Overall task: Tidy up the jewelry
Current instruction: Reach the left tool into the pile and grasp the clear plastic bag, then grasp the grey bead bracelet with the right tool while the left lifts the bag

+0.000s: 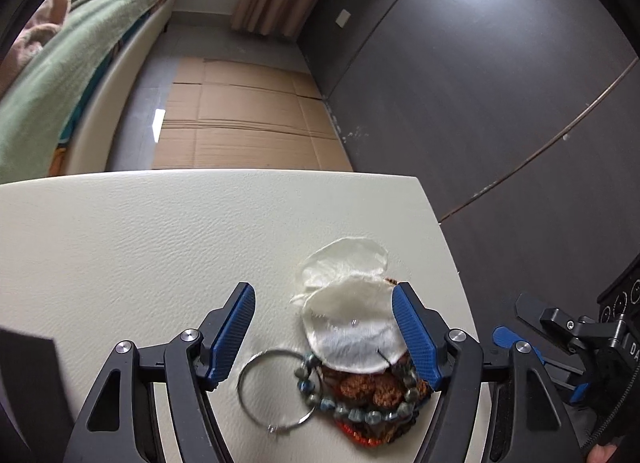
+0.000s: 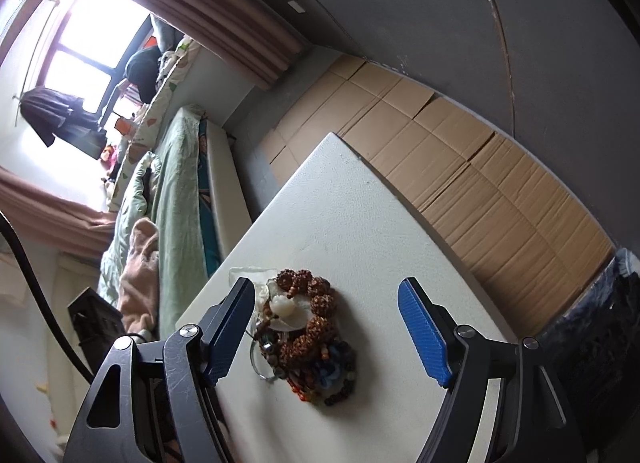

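Observation:
A heap of jewelry lies near the right edge of the white table (image 1: 140, 243). In it are two white round pads (image 1: 352, 327), a silver bangle (image 1: 241, 385), a grey-blue bead bracelet (image 1: 360, 415) and brown knobbly seed beads (image 1: 368, 383). My left gripper (image 1: 324, 289) stands open just above the heap, a finger on each side, and grips nothing. My right gripper (image 2: 325, 283) is also open over the same heap, where the brown seed bracelet (image 2: 320, 303), a white stone (image 2: 284, 309) and blue beads (image 2: 332, 359) show. The right gripper (image 1: 510, 317) appears beside the table's right edge.
Flattened cardboard (image 1: 240, 115) covers the floor beyond the table. A bed with green covers (image 1: 80, 63) runs along the left, and a dark wardrobe wall (image 1: 480, 83) along the right. A dark object (image 1: 24, 375) sits at the table's near left.

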Demonstrator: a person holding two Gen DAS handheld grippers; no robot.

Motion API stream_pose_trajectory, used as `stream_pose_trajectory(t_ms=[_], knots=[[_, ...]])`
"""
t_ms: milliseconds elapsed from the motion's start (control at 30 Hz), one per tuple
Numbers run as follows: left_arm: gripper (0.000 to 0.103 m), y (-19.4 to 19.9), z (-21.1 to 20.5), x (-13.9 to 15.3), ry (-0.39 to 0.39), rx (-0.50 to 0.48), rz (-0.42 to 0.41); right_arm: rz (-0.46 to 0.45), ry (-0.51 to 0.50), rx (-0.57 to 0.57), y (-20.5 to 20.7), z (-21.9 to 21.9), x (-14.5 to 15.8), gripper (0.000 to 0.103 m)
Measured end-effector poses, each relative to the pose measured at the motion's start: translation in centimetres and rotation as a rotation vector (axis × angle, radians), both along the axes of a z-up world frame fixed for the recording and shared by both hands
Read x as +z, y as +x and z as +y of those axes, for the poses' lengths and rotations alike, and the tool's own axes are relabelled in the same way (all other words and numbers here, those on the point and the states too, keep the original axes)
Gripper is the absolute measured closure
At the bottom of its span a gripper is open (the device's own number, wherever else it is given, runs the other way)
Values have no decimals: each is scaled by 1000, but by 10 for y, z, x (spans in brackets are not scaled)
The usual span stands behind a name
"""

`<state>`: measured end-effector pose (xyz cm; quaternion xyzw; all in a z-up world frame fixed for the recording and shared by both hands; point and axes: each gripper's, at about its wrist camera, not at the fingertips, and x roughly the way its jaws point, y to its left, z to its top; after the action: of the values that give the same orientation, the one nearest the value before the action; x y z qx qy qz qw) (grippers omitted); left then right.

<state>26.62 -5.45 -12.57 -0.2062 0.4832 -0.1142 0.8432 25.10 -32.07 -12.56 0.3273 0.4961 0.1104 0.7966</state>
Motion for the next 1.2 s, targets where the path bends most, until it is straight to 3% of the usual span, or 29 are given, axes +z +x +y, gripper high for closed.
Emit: stream_pose_trajectory(t_ms=[133, 200, 267, 300, 433, 833, 967, 1200], knots=[[31, 8, -2, -6, -27, -11, 3, 1, 5, 12, 4, 7, 1, 27], [51, 9, -5, -6, -22, -12, -1, 1, -6, 18, 5, 11, 0, 27], [95, 10, -7, -7, -23, -19, 8, 6, -21, 25, 7, 13, -1, 27], [98, 10, -8, -7, -21, -24, 11, 11, -29, 27, 8, 14, -2, 27], [99, -2, -1, 9, 7, 11, -39, 26, -42, 30, 7, 14, -5, 27], [99, -38, 36, 70, -34, 61, -174, -20, -63, 140, 1, 41, 2, 27], [99, -52, 55, 89, -33, 84, -211, -11, -53, 217, -6, 61, 0, 43], [99, -73, 82, 100, -16, 95, -249, -28, -160, 263, -11, 83, 1, 47]])
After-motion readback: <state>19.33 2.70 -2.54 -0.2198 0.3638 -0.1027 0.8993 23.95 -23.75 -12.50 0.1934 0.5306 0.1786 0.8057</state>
